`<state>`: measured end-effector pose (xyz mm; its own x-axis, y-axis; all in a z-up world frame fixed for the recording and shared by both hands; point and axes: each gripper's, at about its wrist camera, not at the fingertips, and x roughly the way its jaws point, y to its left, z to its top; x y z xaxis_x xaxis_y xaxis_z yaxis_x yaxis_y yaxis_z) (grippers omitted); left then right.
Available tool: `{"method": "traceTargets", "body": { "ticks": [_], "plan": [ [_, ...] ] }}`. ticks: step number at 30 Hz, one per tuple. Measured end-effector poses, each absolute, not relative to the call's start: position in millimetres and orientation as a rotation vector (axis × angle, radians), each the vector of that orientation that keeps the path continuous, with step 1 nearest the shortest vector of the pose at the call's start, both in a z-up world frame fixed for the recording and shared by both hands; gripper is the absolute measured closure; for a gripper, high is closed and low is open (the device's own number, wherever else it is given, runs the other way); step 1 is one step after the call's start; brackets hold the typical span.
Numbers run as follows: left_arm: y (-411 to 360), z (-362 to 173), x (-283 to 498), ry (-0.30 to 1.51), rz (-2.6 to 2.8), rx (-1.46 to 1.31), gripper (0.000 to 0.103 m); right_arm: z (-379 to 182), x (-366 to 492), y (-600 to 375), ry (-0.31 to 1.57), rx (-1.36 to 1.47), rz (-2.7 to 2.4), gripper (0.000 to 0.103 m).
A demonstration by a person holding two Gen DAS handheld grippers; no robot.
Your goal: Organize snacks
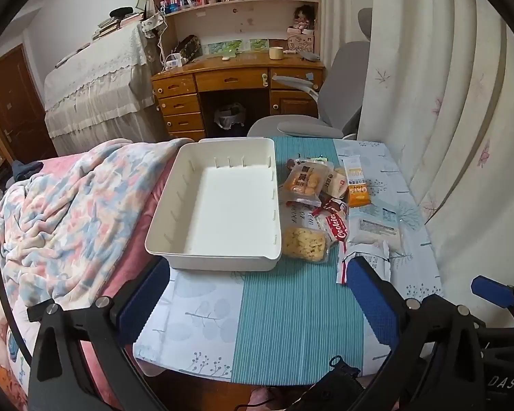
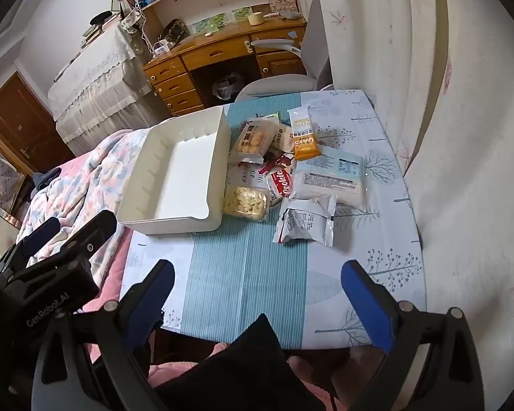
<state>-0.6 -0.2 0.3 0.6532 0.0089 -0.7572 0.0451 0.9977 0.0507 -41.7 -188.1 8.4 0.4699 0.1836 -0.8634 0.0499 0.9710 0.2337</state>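
Note:
A white empty bin [image 1: 219,205] [image 2: 174,178] with slotted walls stands on the table's left side. Several snack packets lie to its right: a clear bag of yellow puffs [image 1: 304,242] [image 2: 245,202], a red Cookie packet [image 1: 335,227] [image 2: 284,188], an orange oats packet [image 1: 357,185] [image 2: 303,135], a large white pack [image 1: 377,231] [image 2: 330,178], a white crumpled packet [image 2: 305,222] and a biscuit bag [image 1: 301,181] [image 2: 252,140]. My left gripper [image 1: 257,294] is open and empty above the near table edge. My right gripper [image 2: 257,294] is open and empty, near the front edge.
The small table [image 1: 284,315] has a teal and pale blue cloth. A bed with a floral blanket [image 1: 68,212] lies left. A curtain [image 1: 445,102] hangs right. A wooden desk [image 1: 236,78] and grey chair [image 1: 325,116] stand behind.

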Motion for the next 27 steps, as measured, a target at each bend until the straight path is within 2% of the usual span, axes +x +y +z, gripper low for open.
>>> {"method": "traceTargets", "body": {
  "ticks": [27],
  "plan": [
    [-3.3,-0.3,6.3,0.880,-0.029,0.061,0.000,4.8,-32.3,-186.5,1.091,0.245,0.084,0.004]
  ]
}}
